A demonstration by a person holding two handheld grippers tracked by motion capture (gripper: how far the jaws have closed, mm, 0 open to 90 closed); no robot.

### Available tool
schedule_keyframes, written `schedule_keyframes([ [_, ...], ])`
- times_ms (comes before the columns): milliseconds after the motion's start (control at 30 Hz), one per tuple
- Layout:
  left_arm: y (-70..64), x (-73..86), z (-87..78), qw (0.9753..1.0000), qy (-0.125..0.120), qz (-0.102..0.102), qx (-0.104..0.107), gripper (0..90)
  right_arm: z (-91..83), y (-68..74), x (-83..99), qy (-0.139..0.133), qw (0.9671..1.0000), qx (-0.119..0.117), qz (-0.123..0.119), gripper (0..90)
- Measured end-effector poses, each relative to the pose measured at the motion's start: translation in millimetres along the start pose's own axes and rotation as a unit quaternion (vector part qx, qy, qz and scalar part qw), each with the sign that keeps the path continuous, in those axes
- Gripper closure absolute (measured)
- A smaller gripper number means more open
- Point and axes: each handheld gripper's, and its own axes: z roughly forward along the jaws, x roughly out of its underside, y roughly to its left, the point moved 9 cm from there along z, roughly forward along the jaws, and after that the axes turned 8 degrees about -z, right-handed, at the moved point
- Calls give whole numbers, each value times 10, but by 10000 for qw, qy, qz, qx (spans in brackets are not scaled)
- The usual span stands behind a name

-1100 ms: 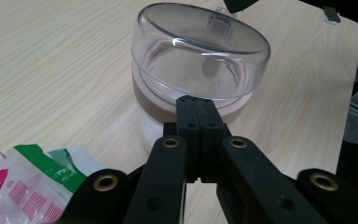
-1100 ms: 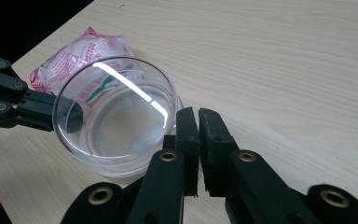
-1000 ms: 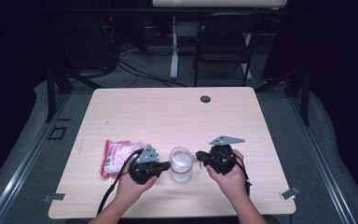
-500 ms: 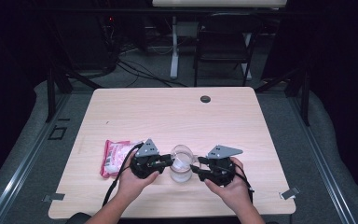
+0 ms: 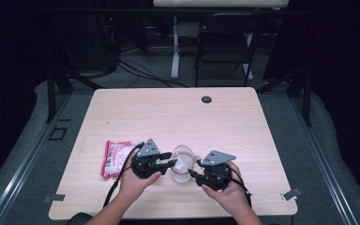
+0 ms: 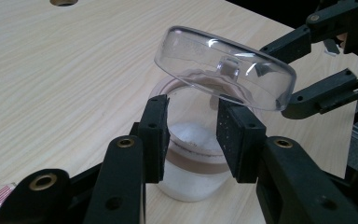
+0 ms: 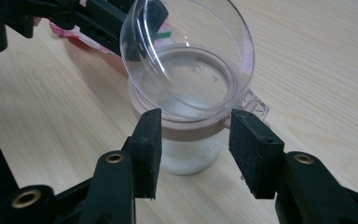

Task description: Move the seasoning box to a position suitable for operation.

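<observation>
A clear jar (image 5: 182,169) (image 6: 193,140) (image 7: 191,140) with white powder in it stands near the table's front edge. Its clear lid (image 6: 214,60) (image 7: 186,51) is tilted up above the mouth. My left gripper (image 5: 171,161) (image 6: 192,101) is open just left of the jar, its pads in front of the rim. My right gripper (image 5: 192,174) (image 7: 196,114) is open on the jar's right, its pads in front of the brown band. In the left gripper view the right gripper's jaw tips reach the lid's edge; I cannot tell what holds the lid up.
A red and white packet (image 5: 115,157) (image 7: 88,35) lies flat just left of my left hand. A dark round hole (image 5: 206,99) sits near the table's (image 5: 243,140) far edge. A chair (image 5: 227,42) stands beyond the table.
Both hands have drawn a little toward the front edge and closed in on the jar. The lid, flat on the jar a second ago, now stands tilted up.
</observation>
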Motion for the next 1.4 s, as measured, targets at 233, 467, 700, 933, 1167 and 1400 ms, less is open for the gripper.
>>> schedule_keyframes([
  [233,28,25,32,10000,37,-11,-73,636,23,-4,6,-47,10000,-11,51,552],
  [467,56,79,97,9997,158,-36,-182,636,26,-2,8,-44,10000,-17,65,554],
  [700,68,92,115,9997,103,-18,-221,633,30,-1,8,-66,9999,-45,112,553],
  [933,67,93,116,9997,84,-49,-230,636,29,-9,10,-61,9999,-46,123,553],
  [1167,63,94,114,9997,98,-35,-228,638,11,-29,7,-92,9998,-62,159,549],
  [1400,63,95,113,9996,96,-19,-248,638,-16,-105,26,-96,9996,41,256,551],
])
